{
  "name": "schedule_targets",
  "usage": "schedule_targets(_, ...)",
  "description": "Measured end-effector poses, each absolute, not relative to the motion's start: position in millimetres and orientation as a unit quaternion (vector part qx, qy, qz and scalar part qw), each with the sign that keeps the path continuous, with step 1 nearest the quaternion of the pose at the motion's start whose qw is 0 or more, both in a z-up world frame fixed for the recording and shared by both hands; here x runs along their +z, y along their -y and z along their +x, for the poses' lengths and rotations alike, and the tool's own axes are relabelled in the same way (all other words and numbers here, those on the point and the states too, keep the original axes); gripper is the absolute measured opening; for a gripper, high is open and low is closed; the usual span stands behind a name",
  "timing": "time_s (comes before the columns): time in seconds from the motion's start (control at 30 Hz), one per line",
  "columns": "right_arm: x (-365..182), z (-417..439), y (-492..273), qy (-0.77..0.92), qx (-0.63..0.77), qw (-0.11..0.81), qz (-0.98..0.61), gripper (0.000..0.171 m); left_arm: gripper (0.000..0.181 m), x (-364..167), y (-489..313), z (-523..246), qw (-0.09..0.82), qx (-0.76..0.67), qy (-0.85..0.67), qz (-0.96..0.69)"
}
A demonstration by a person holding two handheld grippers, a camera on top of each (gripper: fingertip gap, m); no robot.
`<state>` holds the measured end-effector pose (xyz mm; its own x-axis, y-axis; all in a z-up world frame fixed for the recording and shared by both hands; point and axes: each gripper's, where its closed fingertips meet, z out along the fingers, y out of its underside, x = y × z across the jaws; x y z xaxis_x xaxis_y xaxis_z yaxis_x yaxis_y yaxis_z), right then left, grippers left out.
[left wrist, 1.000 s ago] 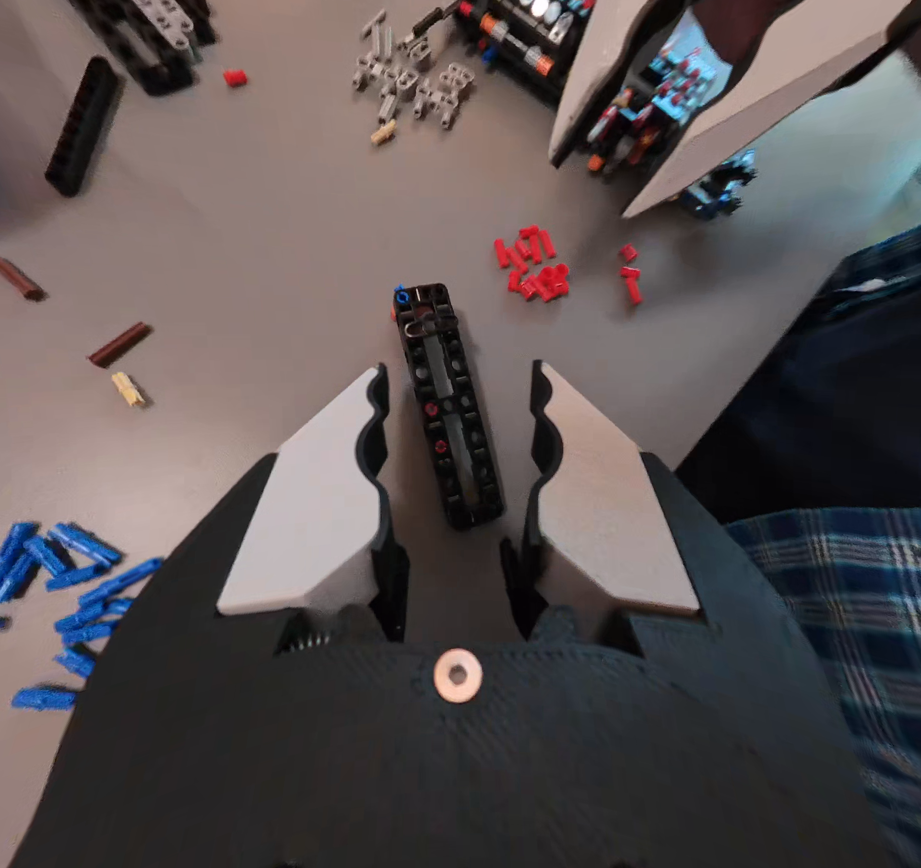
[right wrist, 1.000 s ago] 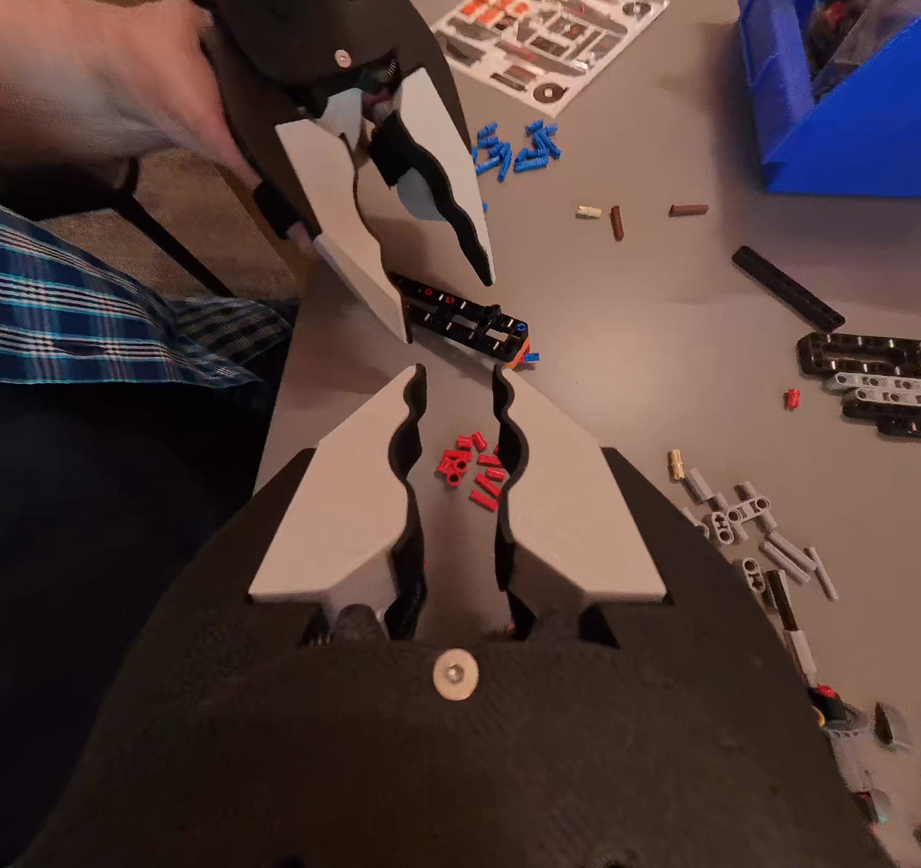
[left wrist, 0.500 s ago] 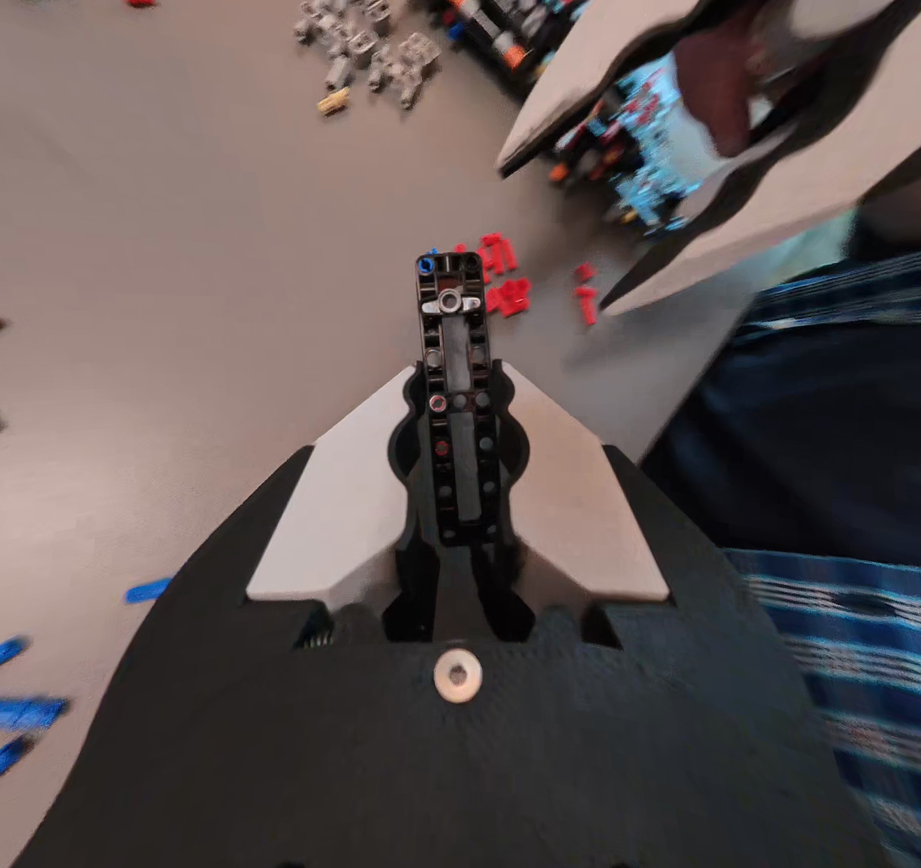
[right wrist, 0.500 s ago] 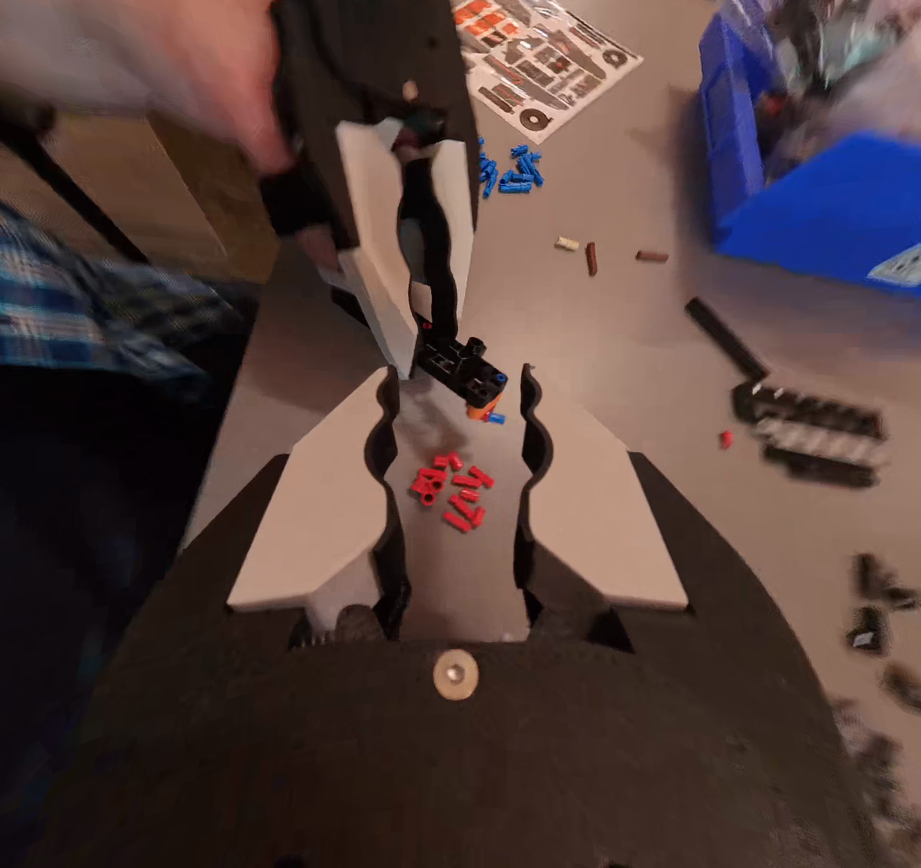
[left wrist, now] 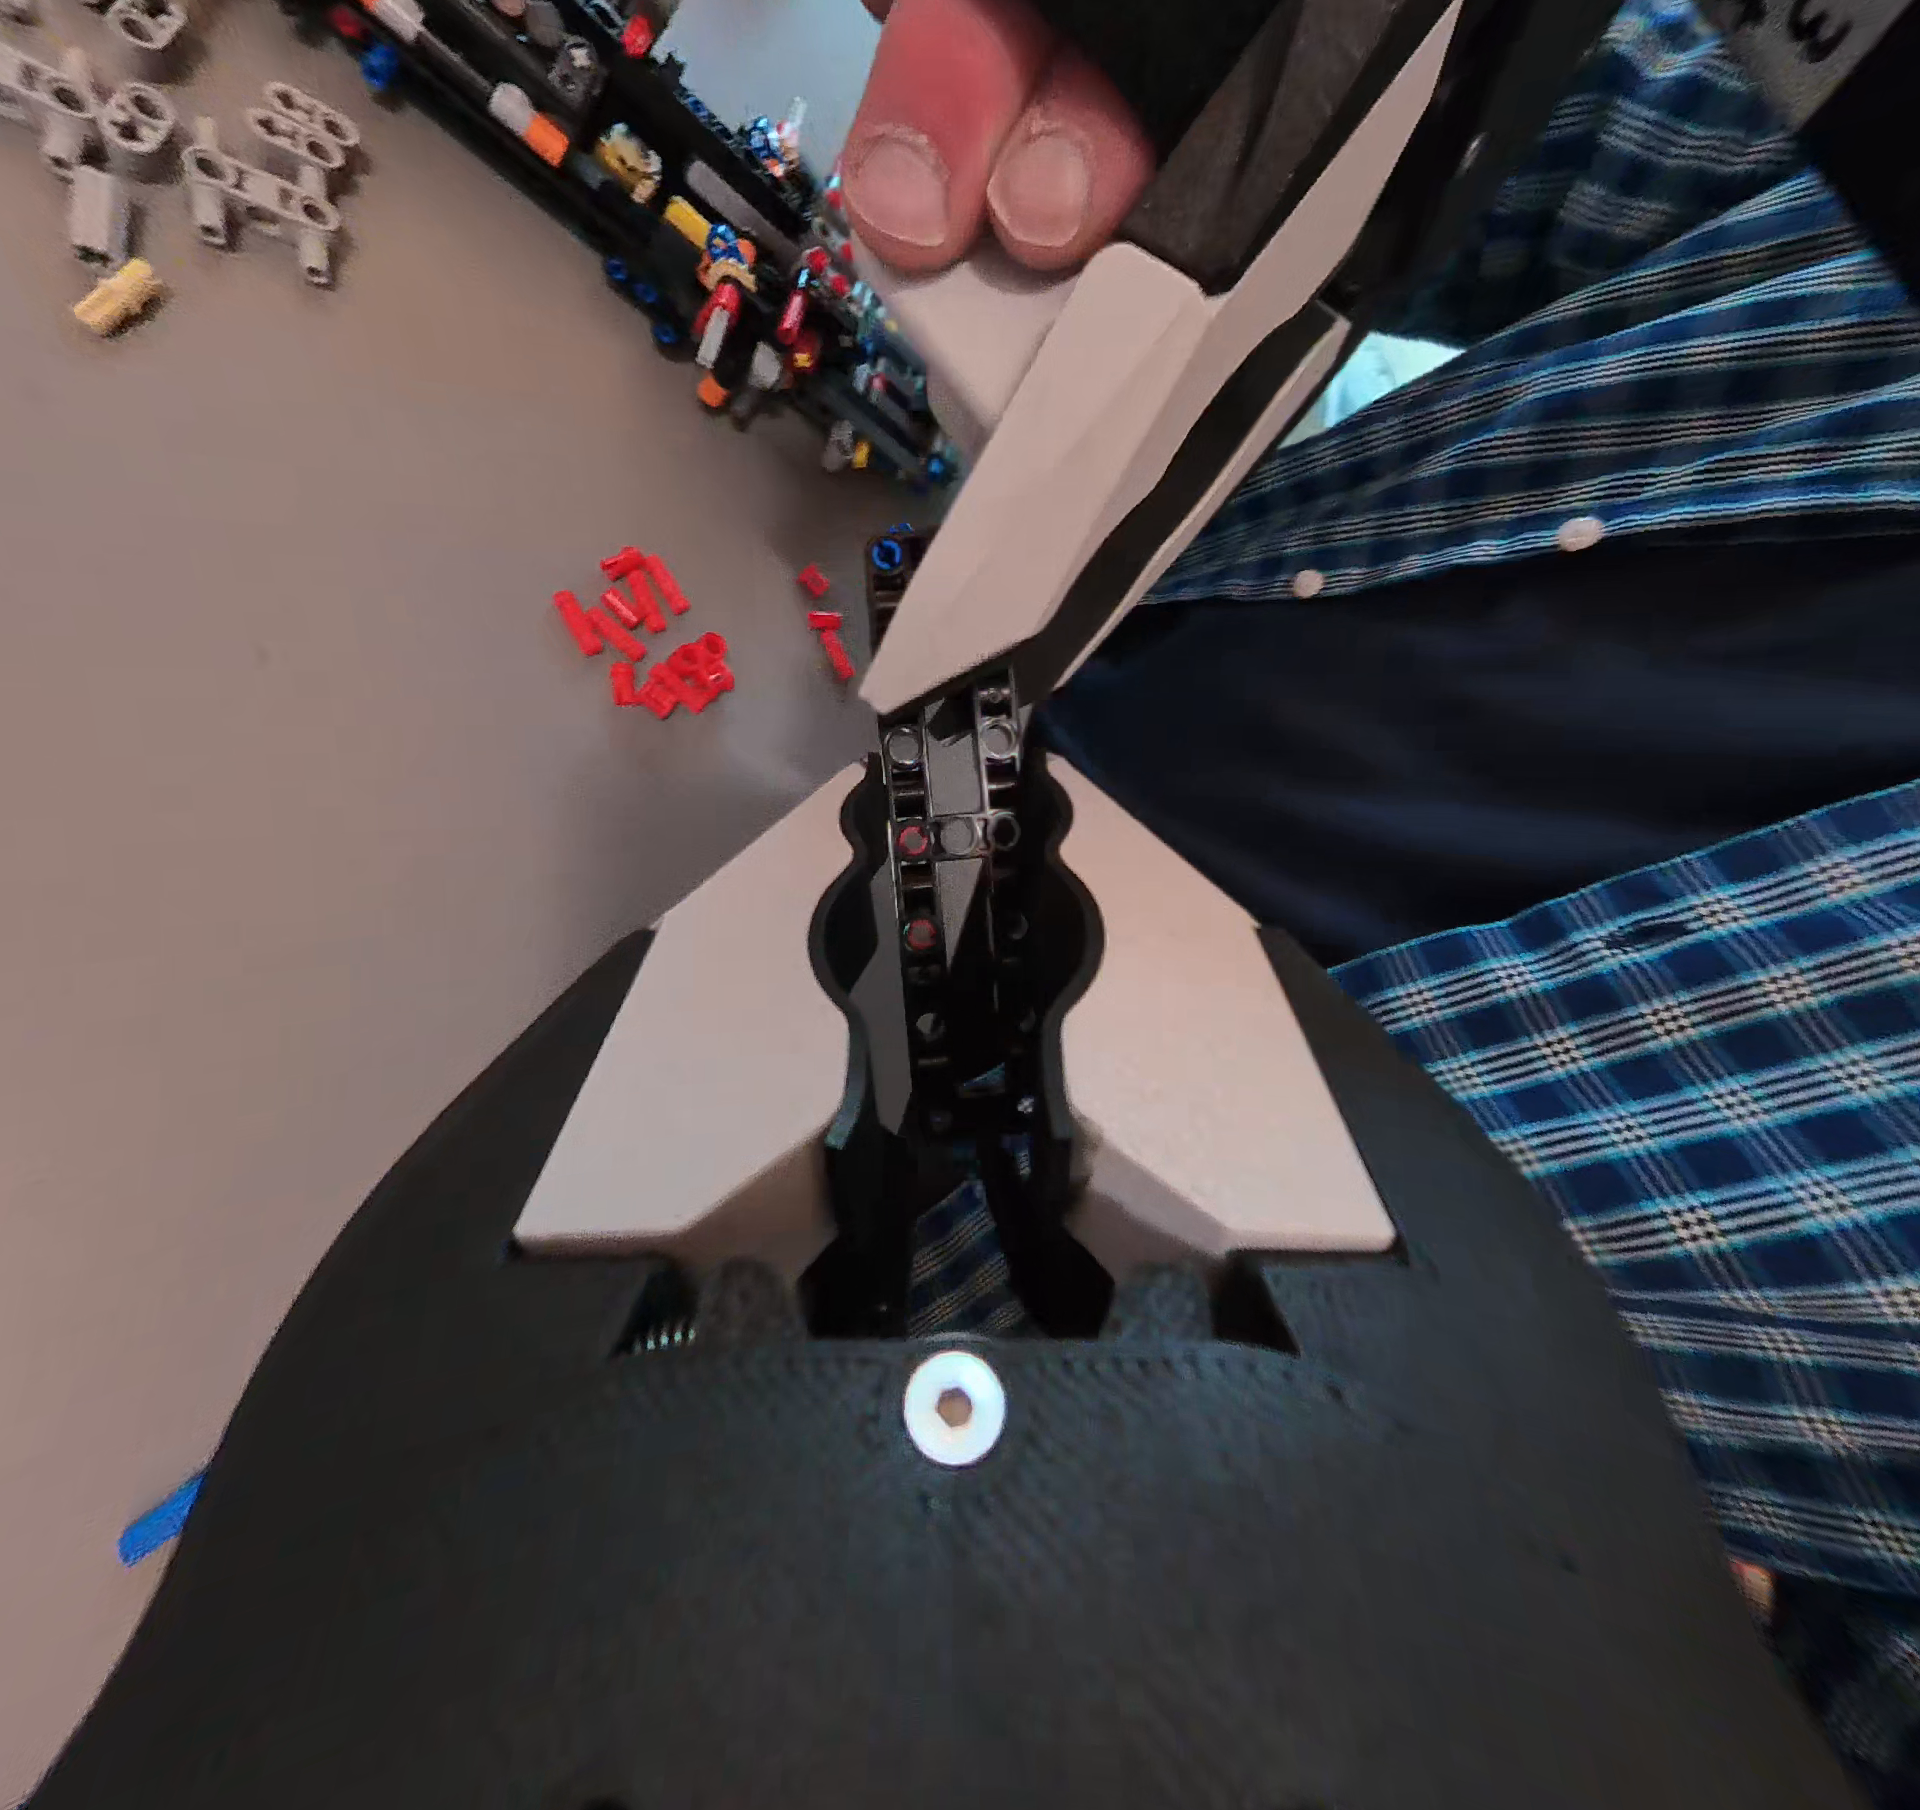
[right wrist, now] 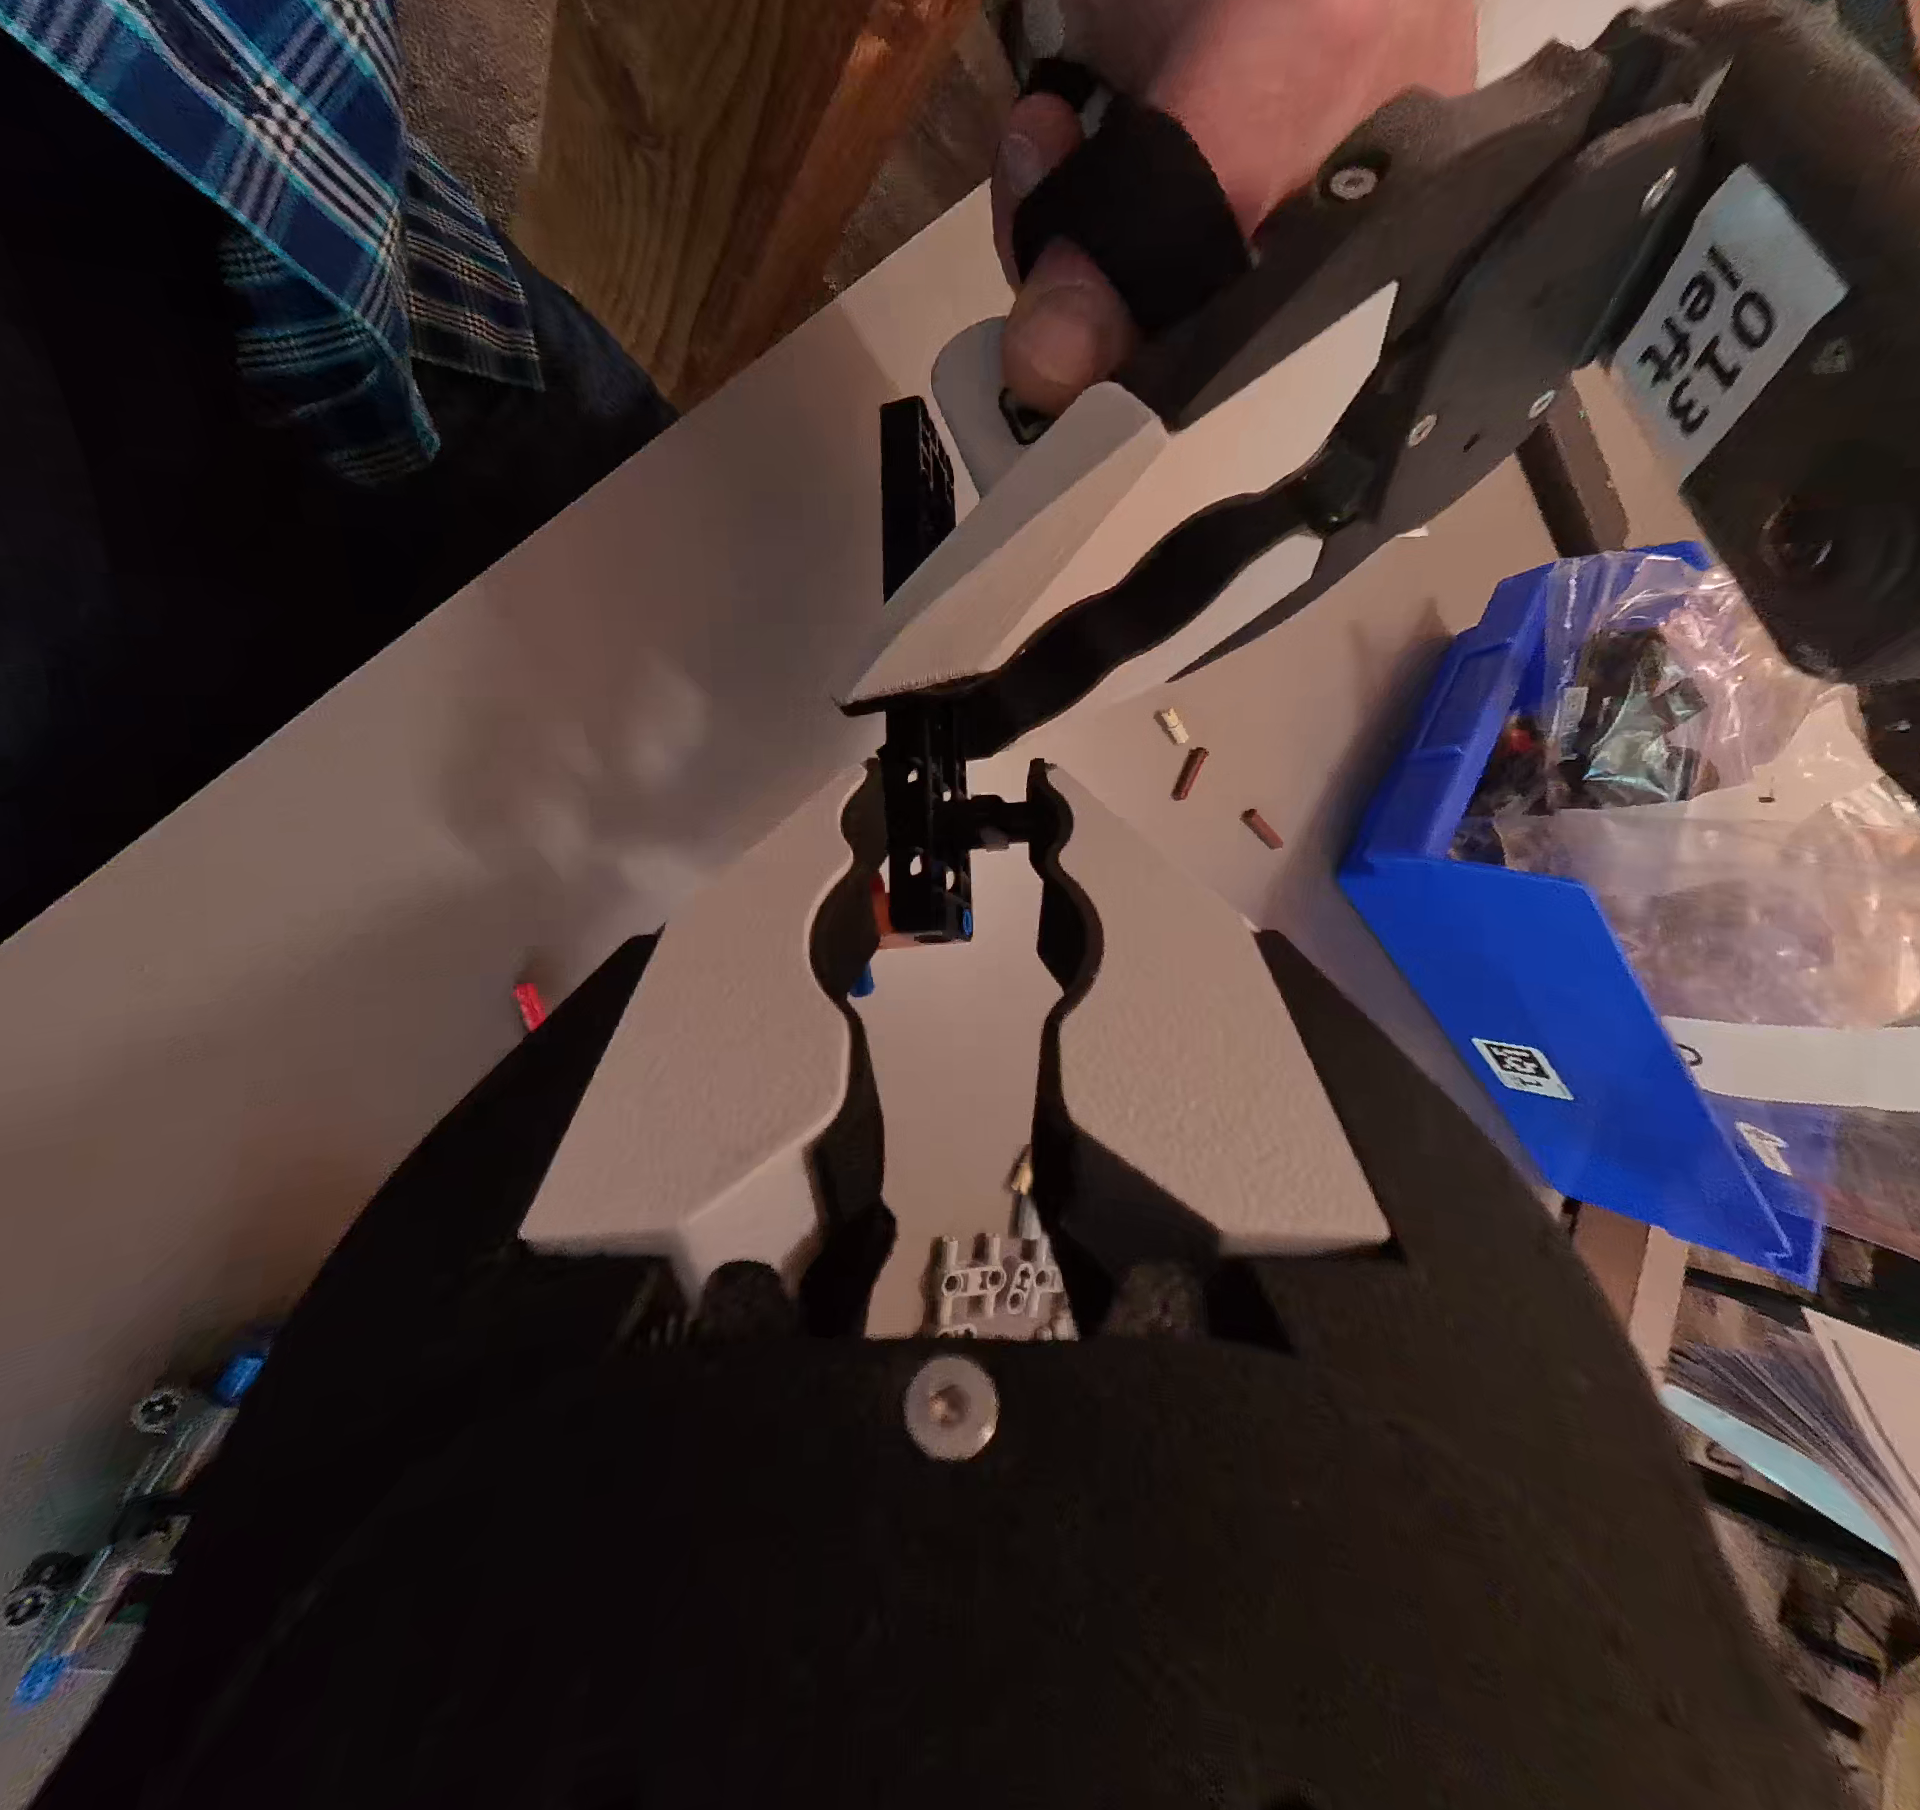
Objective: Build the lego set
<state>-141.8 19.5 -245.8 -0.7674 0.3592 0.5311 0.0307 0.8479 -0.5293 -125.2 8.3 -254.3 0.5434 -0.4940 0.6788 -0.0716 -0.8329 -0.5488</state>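
A long black Lego frame [left wrist: 951, 887] with red pins in its holes is held off the grey table [left wrist: 312, 825]. My left gripper [left wrist: 956, 773] is shut on its near end. My right gripper [left wrist: 956, 695] comes in from the upper right over the frame's far end. In the right wrist view the frame's end [right wrist: 928, 867], with an orange part and a blue pin on it, sits between the jaws of my right gripper [right wrist: 954, 773]. One finger is against its side and the other against a black stub [right wrist: 997, 815]. The left gripper [right wrist: 935, 711] reaches in from above.
Loose red pins [left wrist: 655, 633], grey connectors [left wrist: 208, 171] and a long black assembly [left wrist: 582, 98] lie on the table. A blue bin [right wrist: 1507, 981] with plastic bags stands to the right, with brown pins [right wrist: 1190, 778] near it. The person's plaid shirt [left wrist: 1662, 1033] is close by.
My left gripper closed on the frame and lifted it off the table, out past the edge. My right gripper moved in and narrowed its jaws around the frame's far end.
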Motion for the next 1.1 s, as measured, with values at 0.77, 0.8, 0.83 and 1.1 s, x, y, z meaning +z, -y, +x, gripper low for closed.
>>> schedule_targets(0.77,-234.8,-129.5,-28.3,0.911,0.187,0.359,-0.081,0.019,0.024,-235.6,-9.9,-116.9,0.191,-0.542,-0.185,-0.797)
schedule_targets(0.8,-234.4,-129.8,-28.6,0.911,0.178,0.364,-0.077,0.019,0.024,-235.2,-9.7,-116.7,0.189,-0.543,-0.184,-0.797)
schedule_targets(0.83,-234.3,-129.9,-28.9,0.911,0.169,0.369,-0.073,0.019,0.024,-234.7,-9.9,-117.3,0.189,-0.545,-0.182,-0.796)
schedule_targets(1.1,-237.4,-125.9,-30.1,0.917,0.108,0.381,-0.036,0.017,0.023,-235.6,-10.6,-114.5,0.176,-0.556,-0.171,-0.794)
